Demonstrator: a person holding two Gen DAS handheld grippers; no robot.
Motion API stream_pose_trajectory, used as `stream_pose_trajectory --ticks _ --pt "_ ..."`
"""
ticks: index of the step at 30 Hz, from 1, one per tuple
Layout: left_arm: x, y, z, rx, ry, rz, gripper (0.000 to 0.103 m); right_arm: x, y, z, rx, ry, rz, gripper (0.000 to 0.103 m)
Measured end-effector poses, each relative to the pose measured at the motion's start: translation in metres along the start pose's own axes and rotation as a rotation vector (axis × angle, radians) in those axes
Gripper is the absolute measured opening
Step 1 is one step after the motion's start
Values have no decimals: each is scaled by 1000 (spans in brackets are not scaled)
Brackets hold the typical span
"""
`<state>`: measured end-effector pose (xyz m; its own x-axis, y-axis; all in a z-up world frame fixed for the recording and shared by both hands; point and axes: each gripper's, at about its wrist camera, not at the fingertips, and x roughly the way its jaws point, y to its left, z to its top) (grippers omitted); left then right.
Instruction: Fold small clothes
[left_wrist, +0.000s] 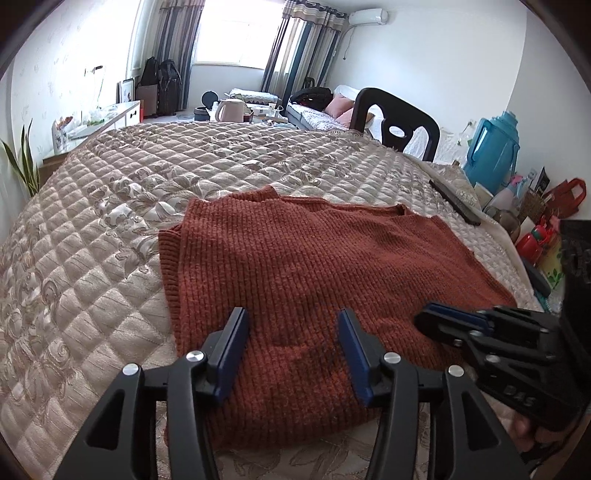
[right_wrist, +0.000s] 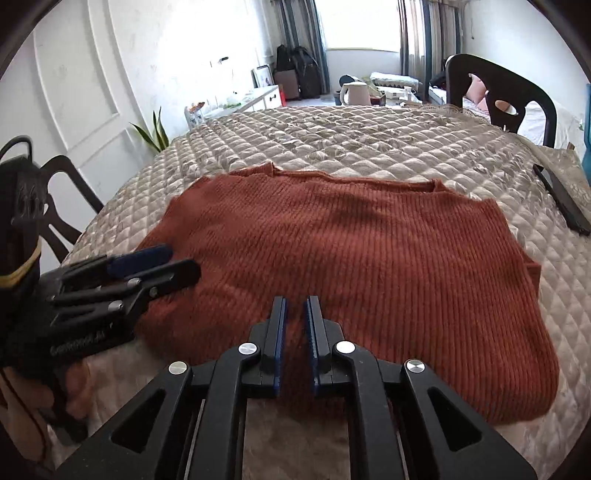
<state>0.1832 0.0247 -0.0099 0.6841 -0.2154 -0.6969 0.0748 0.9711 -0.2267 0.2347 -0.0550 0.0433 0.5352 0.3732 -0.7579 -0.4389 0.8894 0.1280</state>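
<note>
sweater (left_wrist: 317, 266) looks partly folded on the bed (left_wrist: 110, 229) (more folds left), left gripper (left_wrist: 291, 354) wide open, right gripper (right_wrist: 295, 332) nearly closed on nothing

Rust knit sweater (left_wrist: 314, 266) flat on quilted bedspread (left_wrist: 110, 221), left claw (left_wrist: 291, 347) spread wide above its near hem

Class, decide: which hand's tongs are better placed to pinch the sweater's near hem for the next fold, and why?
Probably the left. The left tongs gape wide over the rust-red ribbed knit sweater near its hem, ready to close; the right tongs are nearly shut and gripping nothing.
</note>
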Motion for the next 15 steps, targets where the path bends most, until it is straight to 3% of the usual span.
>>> stream_pose_trajectory --ticks 5,8,15 --pt "0 3 0 -6 0 -10 55 -20 2 -6 10 -30 22 11" --pt "0 1 0 1 2 -3 56 -6 0 -14 1 -2 19 11" --pt "0 -2 0 4 3 1 56 -3 3 -16 -21 -29 14 11"
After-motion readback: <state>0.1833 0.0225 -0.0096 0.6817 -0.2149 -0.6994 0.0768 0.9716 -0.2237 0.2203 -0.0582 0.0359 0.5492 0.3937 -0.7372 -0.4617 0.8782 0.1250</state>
